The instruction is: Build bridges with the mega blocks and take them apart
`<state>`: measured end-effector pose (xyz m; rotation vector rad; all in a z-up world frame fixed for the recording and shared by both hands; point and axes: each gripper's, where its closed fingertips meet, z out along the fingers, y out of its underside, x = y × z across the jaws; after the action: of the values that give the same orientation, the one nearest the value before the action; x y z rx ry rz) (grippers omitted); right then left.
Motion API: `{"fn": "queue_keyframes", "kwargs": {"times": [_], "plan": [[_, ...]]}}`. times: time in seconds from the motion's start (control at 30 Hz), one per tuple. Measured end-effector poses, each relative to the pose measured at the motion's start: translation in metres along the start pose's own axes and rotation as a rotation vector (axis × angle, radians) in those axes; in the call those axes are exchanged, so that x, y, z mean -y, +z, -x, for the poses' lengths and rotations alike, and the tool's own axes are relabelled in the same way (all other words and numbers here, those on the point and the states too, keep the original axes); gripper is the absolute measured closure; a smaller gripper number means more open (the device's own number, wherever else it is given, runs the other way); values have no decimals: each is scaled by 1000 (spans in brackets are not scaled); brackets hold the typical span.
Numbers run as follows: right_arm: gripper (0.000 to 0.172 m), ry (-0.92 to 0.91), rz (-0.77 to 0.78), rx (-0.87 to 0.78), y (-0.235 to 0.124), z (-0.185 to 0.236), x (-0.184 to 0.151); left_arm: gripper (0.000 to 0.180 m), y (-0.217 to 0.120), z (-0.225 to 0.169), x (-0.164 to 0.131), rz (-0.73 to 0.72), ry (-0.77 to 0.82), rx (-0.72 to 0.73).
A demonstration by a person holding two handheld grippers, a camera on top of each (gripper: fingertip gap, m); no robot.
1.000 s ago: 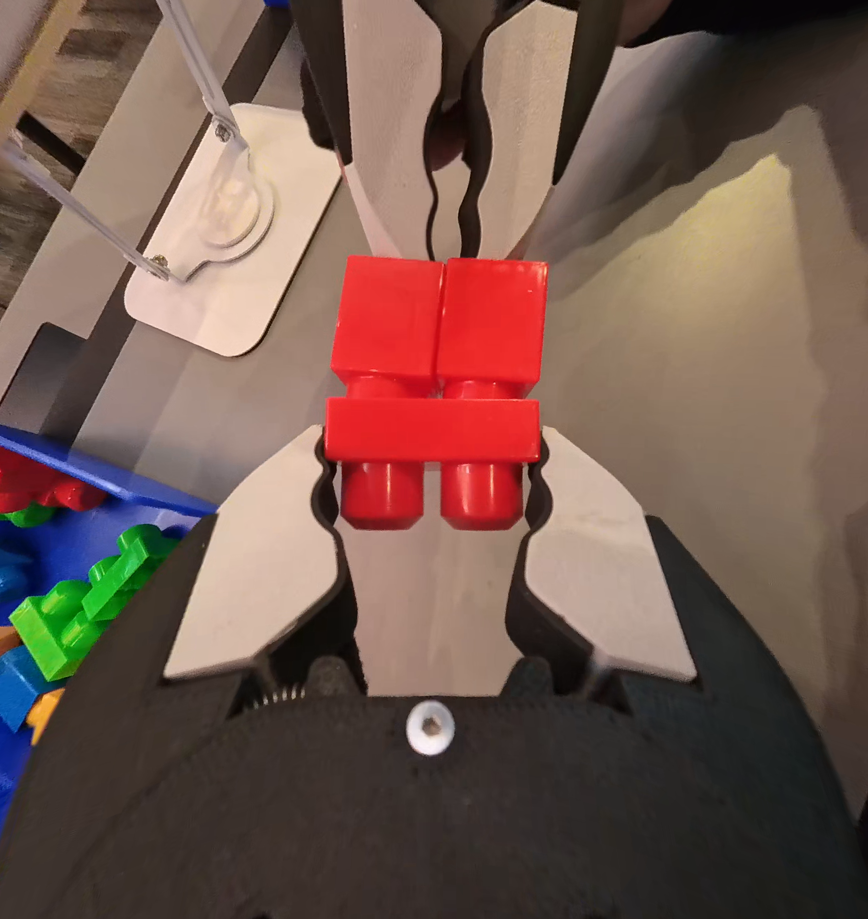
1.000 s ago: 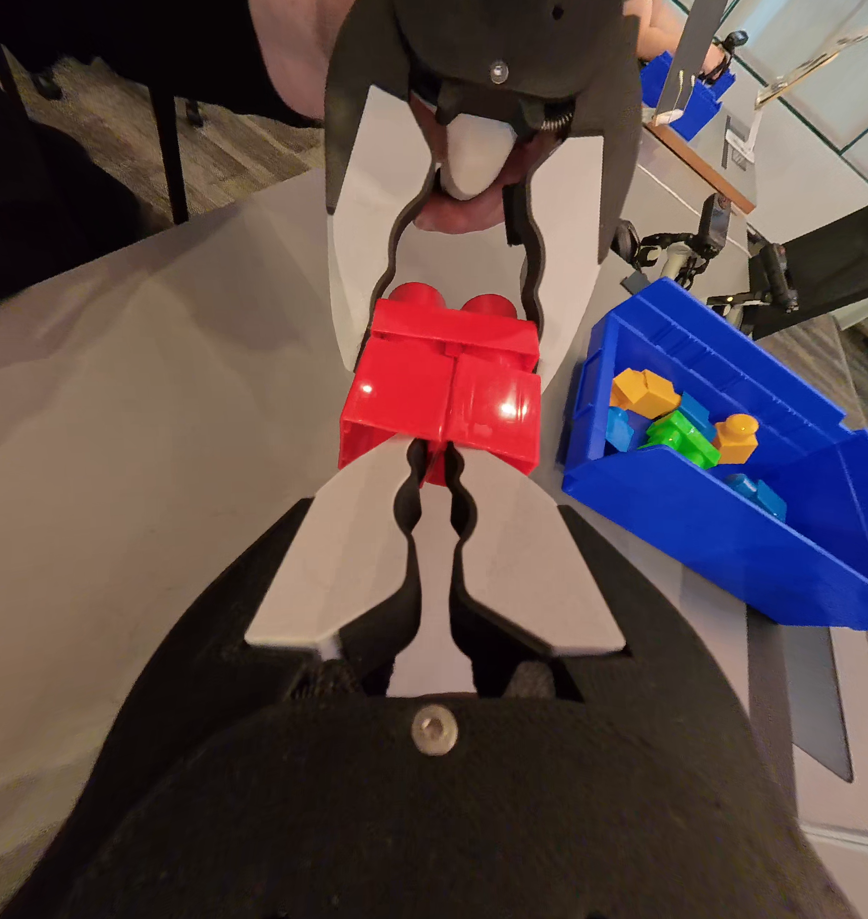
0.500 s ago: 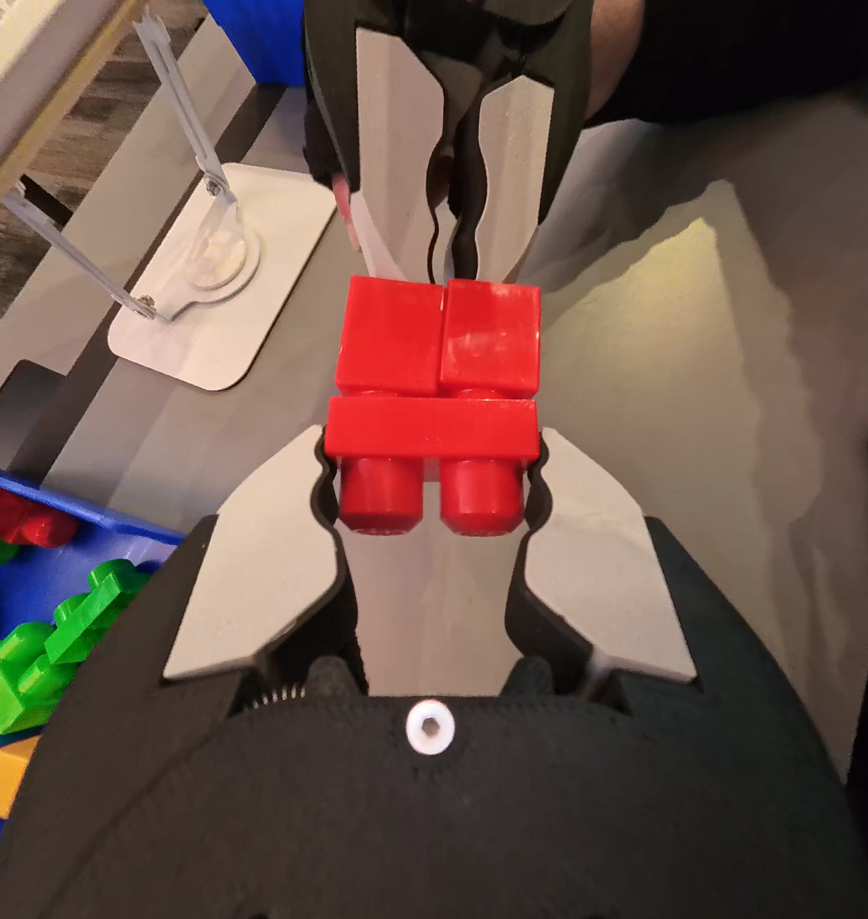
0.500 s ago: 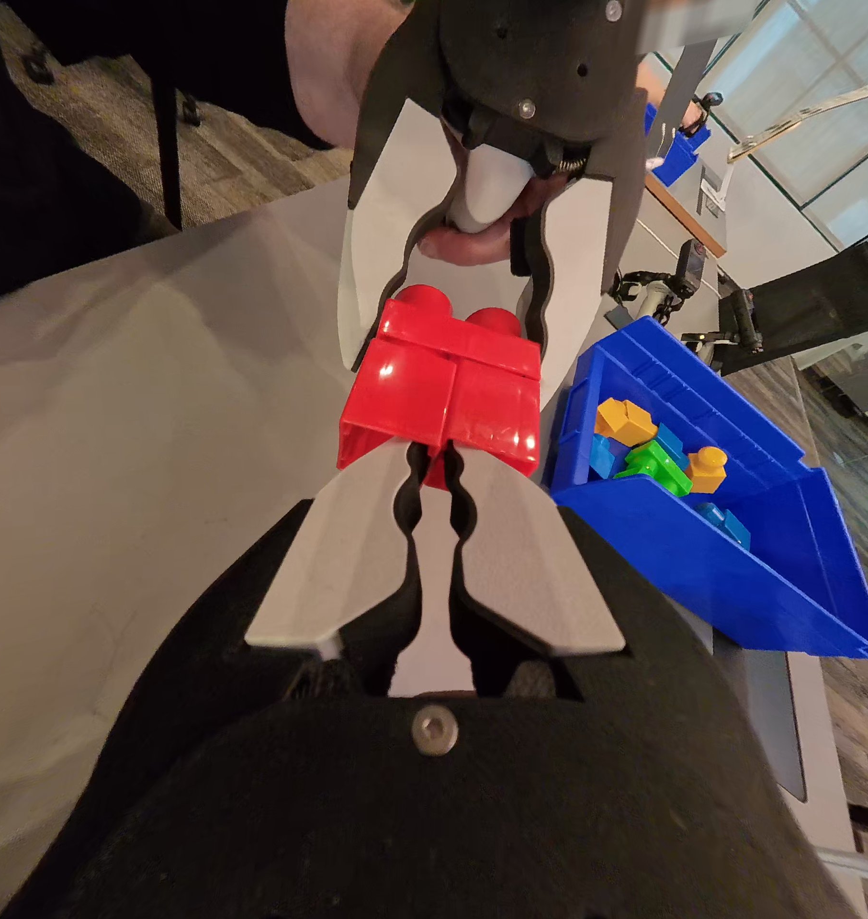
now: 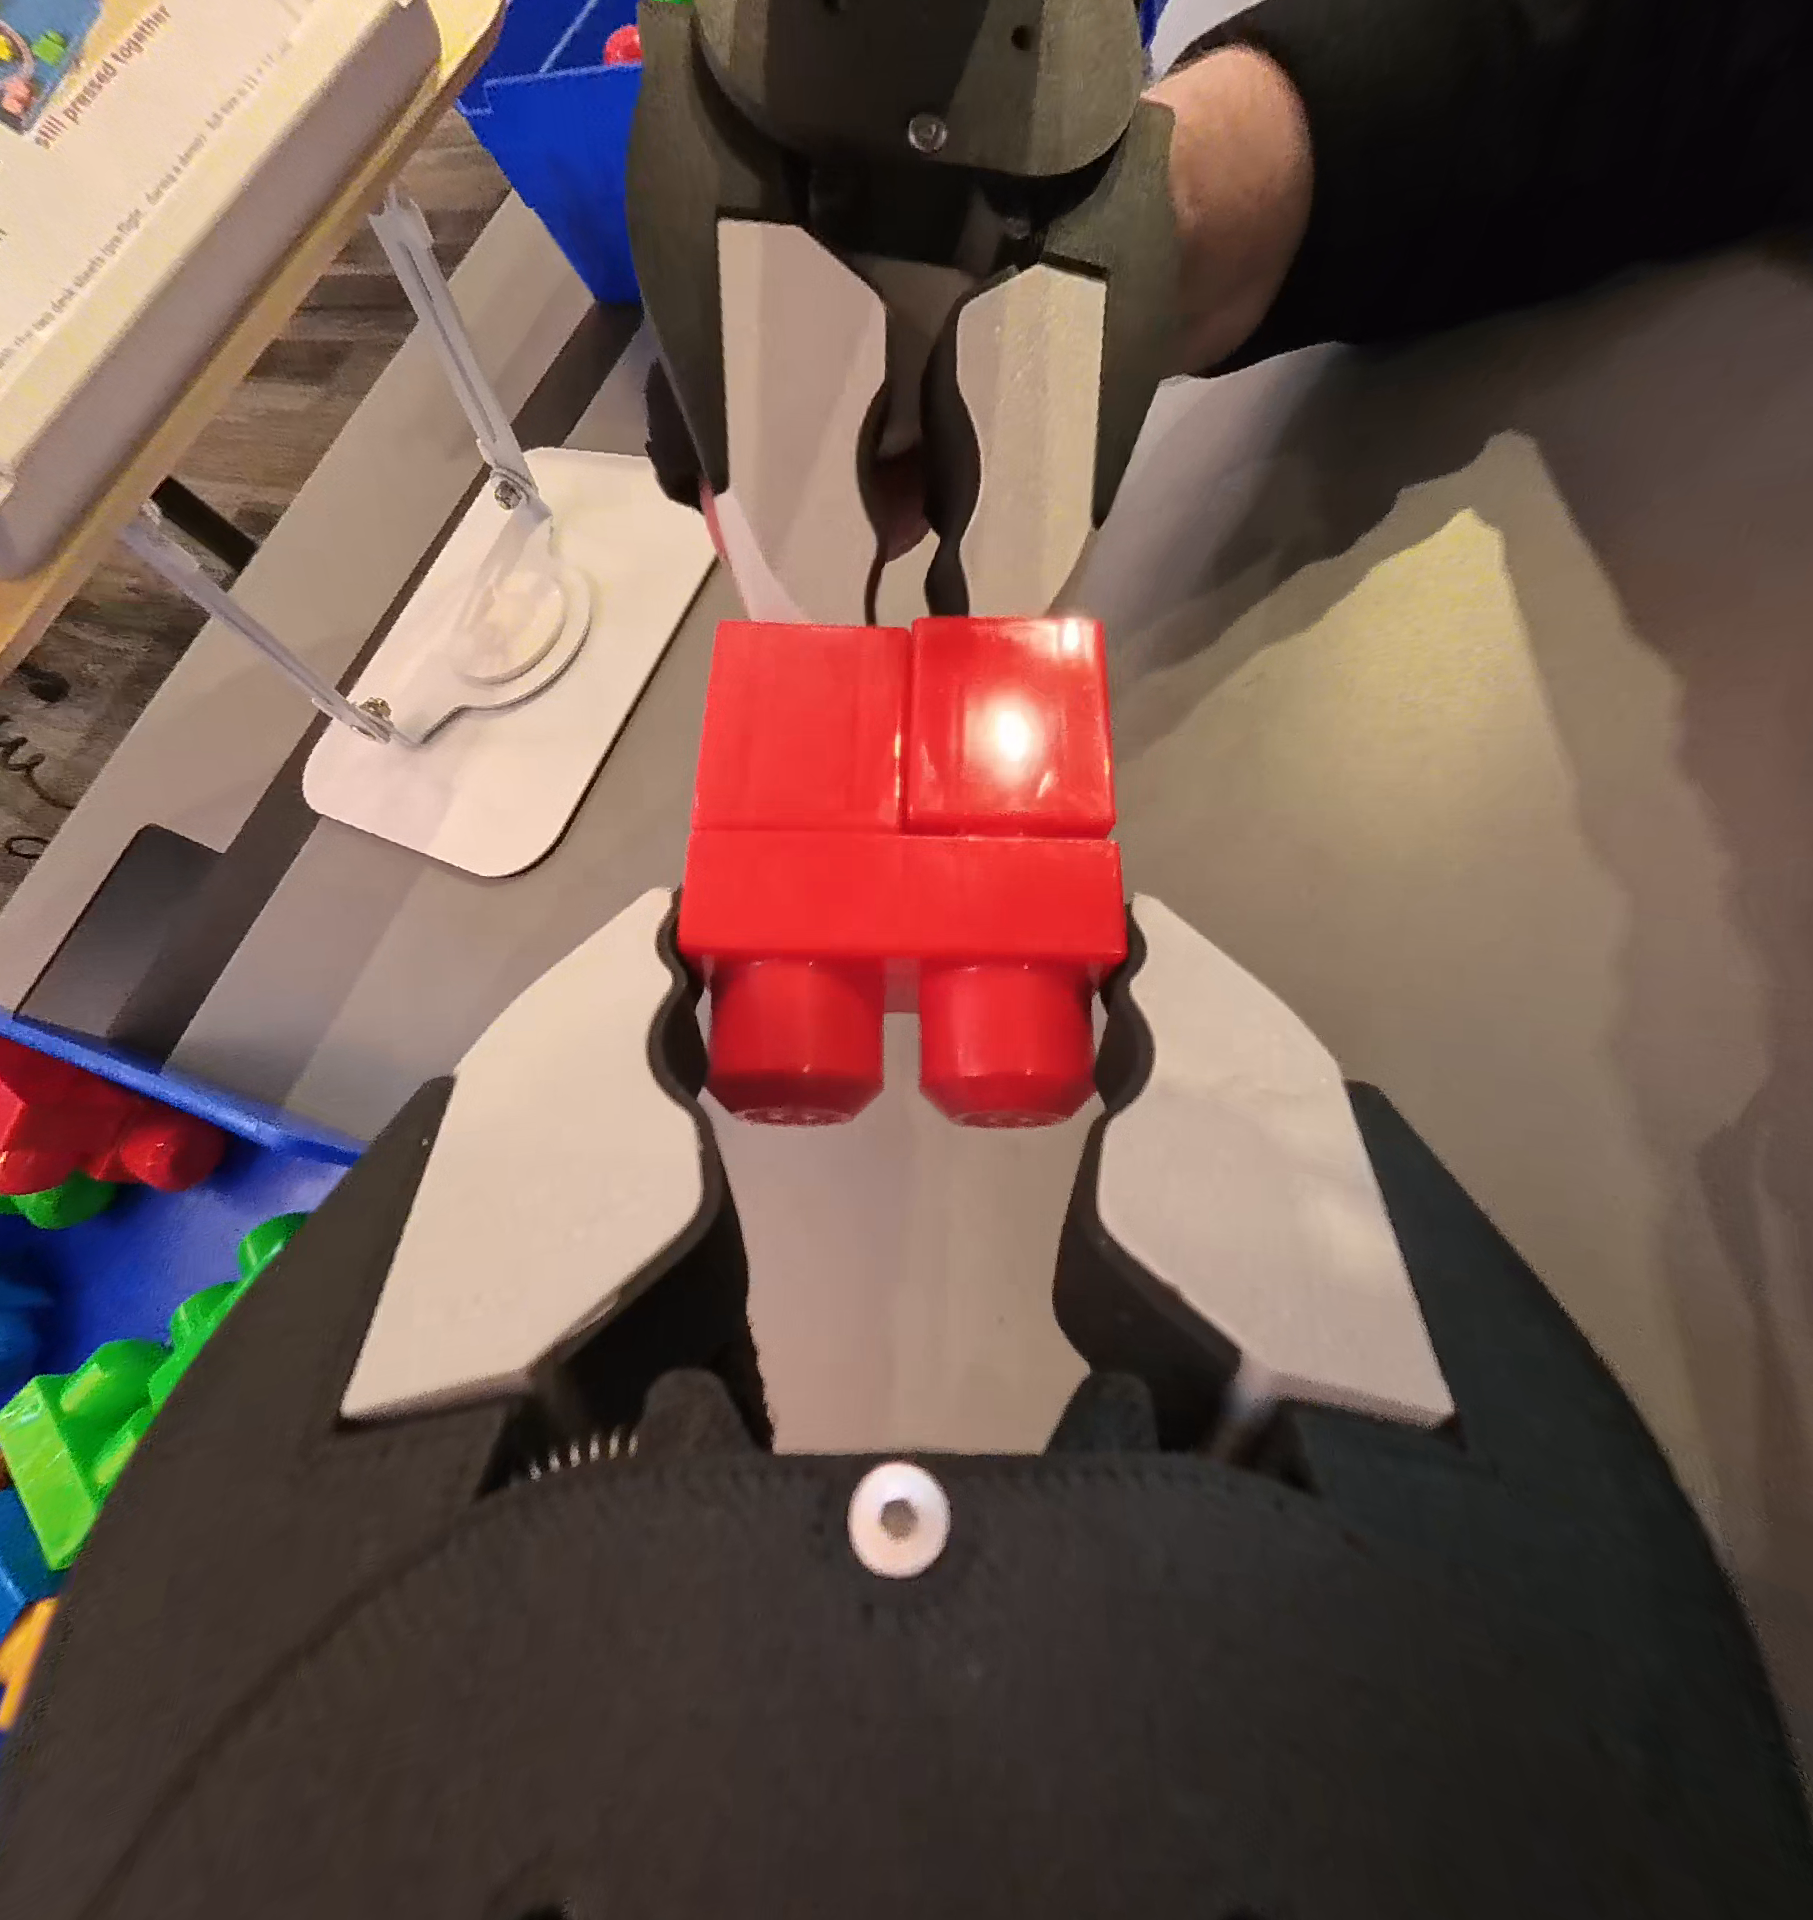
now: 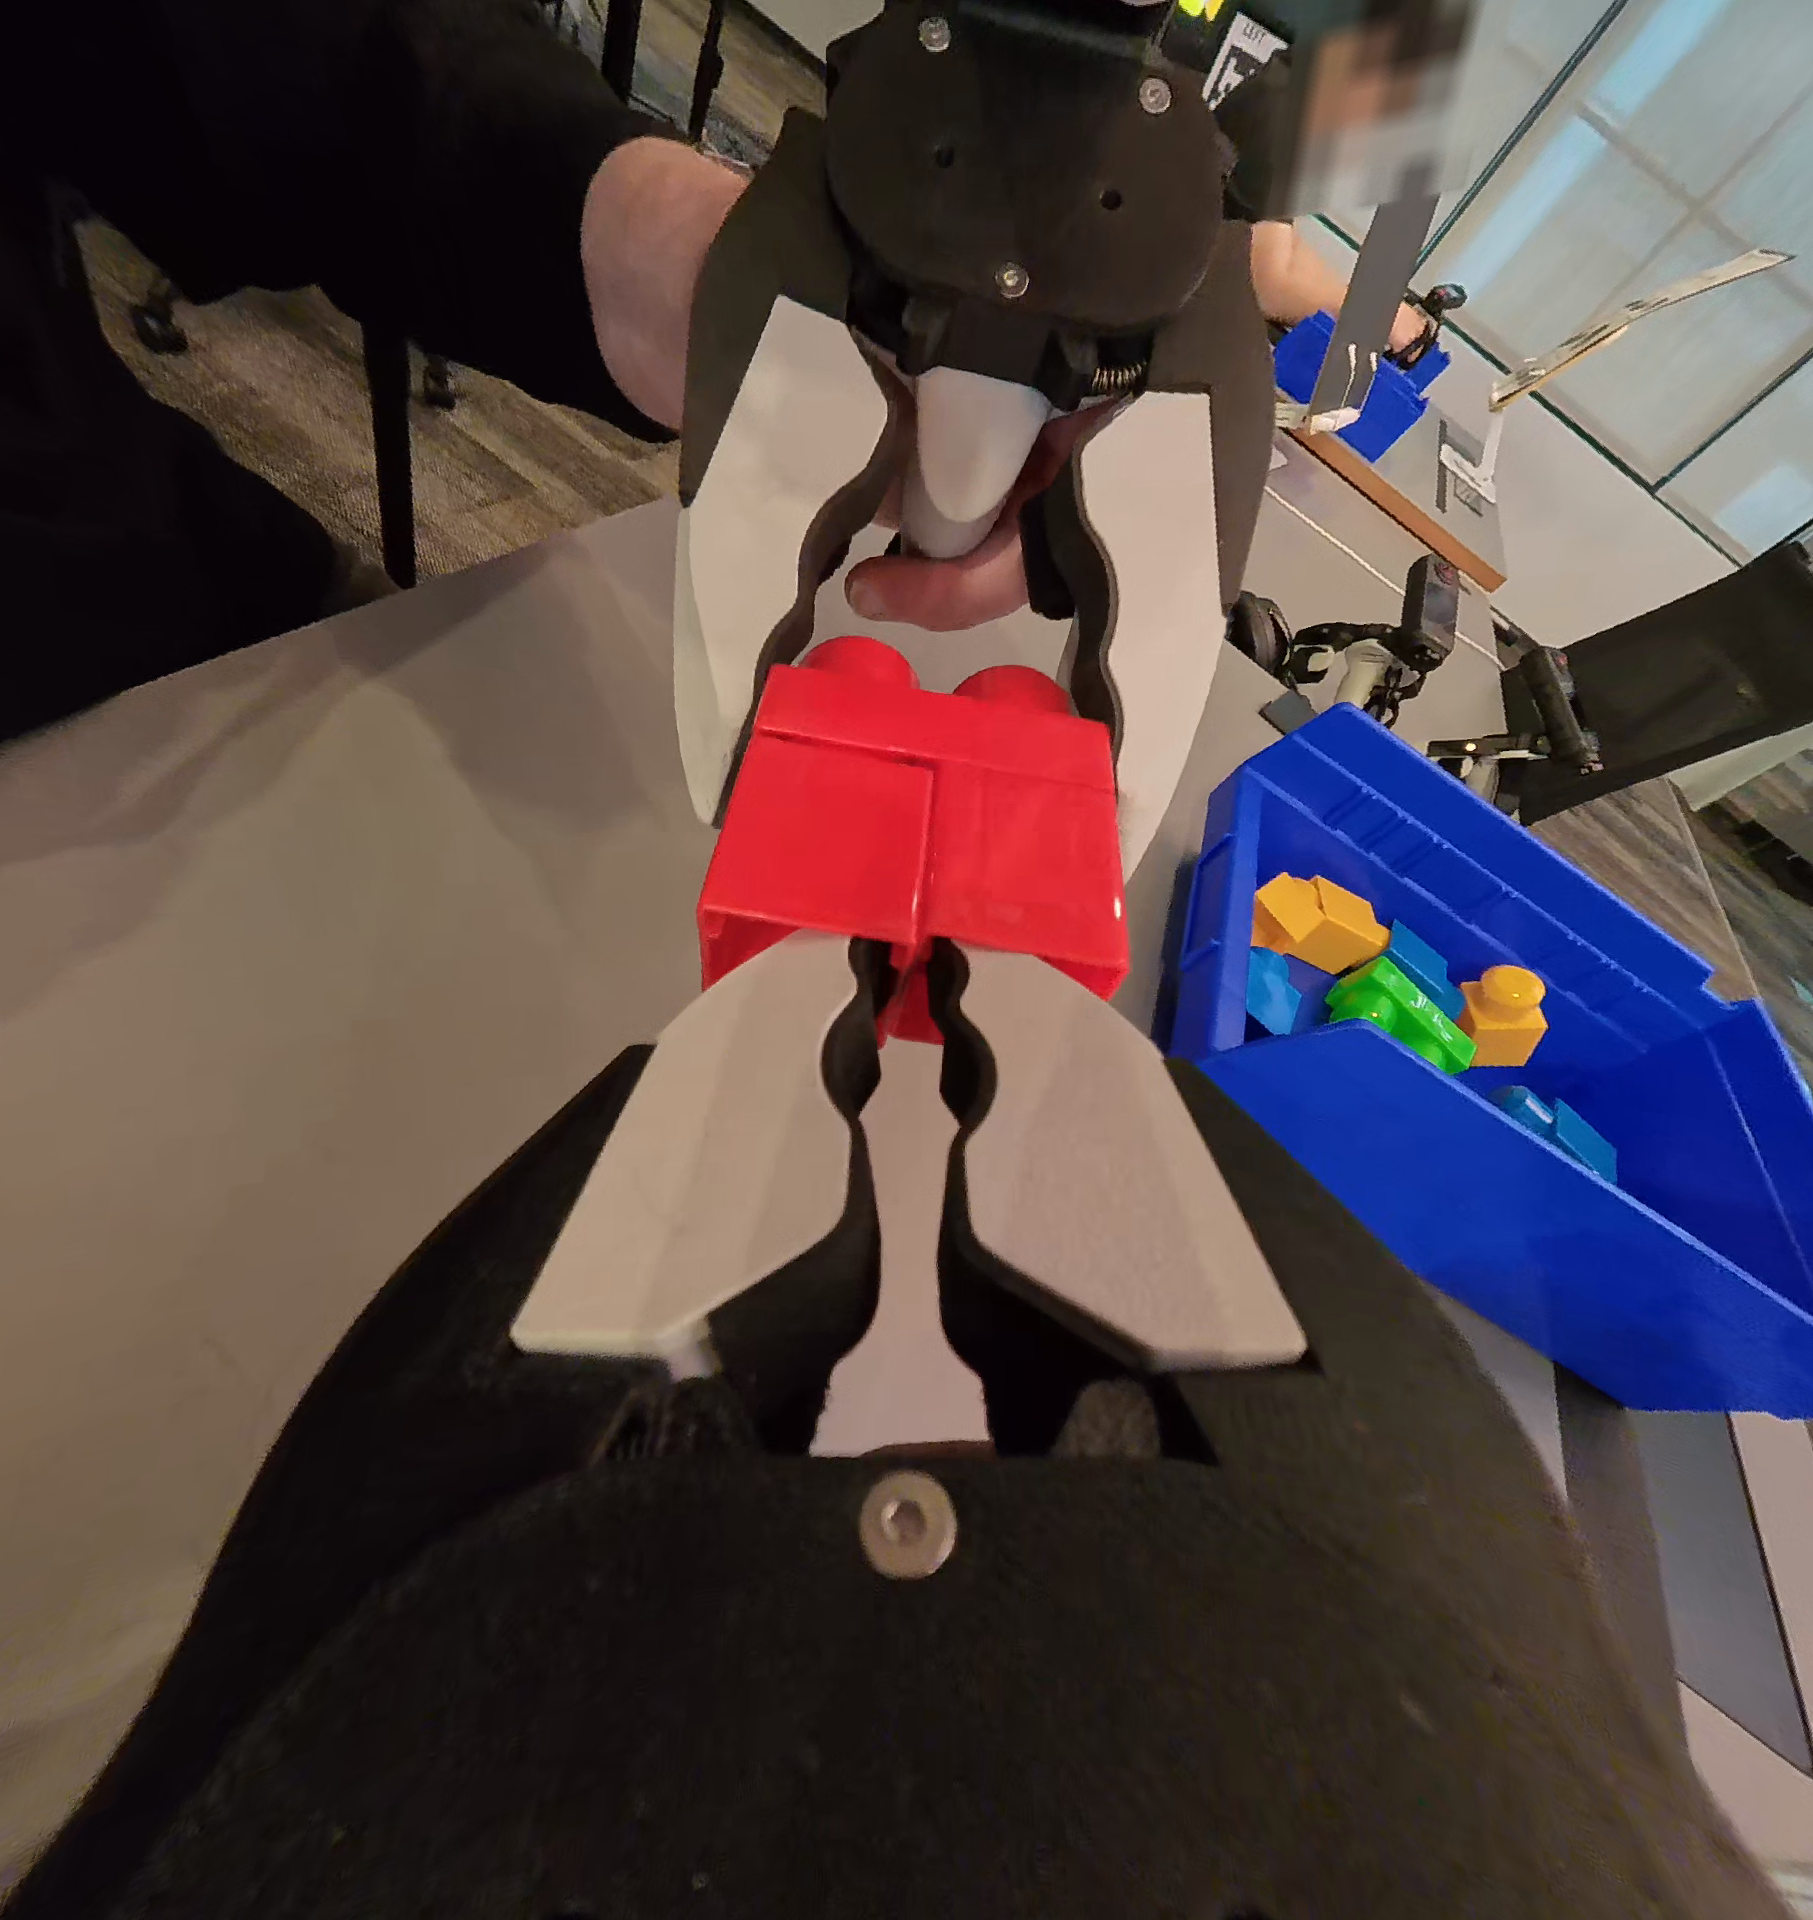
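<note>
Since a second ago your two small red blocks (image 5: pixel 902 722) closed onto the wide red block (image 5: pixel 902 899), mid-frame above the table (image 5: pixel 1504 831); left gripper (image 5: pixel 902 997) clamps it wide, right gripper (image 6: pixel 907 971) pinches their walls narrowly, so next pull apart.

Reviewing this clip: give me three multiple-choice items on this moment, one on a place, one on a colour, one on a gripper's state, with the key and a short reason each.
1. Where do the loose blocks lie?
A. in a blue bin
B. on the floor
C. on a chair

2. What colour is the block assembly between the two grippers?
A. green
B. red
C. orange

3. How does the left gripper stand?
A. wide open, clear of everything
B. closed on the two-stud block's sides
C. resting inside the bin

Key: A, loose blocks sit inside the blue bin; B, the block assembly is red; B, the left gripper presses both pads on the two-stud block.
</note>
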<state>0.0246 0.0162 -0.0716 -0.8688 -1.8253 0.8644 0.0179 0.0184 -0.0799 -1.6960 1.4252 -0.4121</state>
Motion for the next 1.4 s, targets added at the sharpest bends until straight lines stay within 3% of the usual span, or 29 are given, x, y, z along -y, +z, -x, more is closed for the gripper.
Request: {"fn": "queue_keyframes", "kwargs": {"times": [0.27, 0.93, 1.1, 1.27, 1.4], "plan": [[165, 3, -9, -39, 0, -7, 3, 106, 7, 7, 6, 14, 50, 40], [165, -26, 69, -71, 8, -6, -10, 107, 14, 9, -10, 99, 74, 52], [165, -1, 51, -75, 7, -9, -11, 106, 14, 12, -8, 64, 58, 37], [165, 21, 16, -132, 3, -18, -9, 100, 7, 22, -6, -35, -83, 31], [165, 17, 9, -212, -5, -31, -9, 96, -1, 26, 2, -233, -338, -27]]}}
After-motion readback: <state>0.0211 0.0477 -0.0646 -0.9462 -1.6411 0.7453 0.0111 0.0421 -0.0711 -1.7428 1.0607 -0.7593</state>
